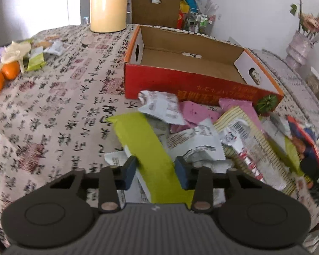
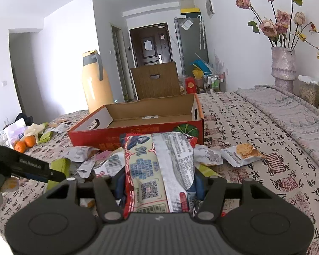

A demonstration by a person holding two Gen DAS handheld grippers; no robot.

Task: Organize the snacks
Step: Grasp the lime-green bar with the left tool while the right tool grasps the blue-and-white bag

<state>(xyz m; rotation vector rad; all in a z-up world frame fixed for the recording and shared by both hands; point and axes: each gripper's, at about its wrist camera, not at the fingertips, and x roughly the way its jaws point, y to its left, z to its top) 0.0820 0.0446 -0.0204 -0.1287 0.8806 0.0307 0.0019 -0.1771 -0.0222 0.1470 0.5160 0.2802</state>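
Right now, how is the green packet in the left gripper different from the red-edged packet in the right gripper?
The green packet is plain yellow-green and flat; the red-edged packet is printed all over, with a QR code, and looks puffy. The green packet's far end rests among the pile by the red box, while the red-edged packet is lifted in front of it. Both lie lengthwise between closed pads: left gripper, right gripper.

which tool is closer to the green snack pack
Left. The left tool has its pads closed on the green snack pack in the pile. The right tool is further right, gripping a red-and-white snack bag.
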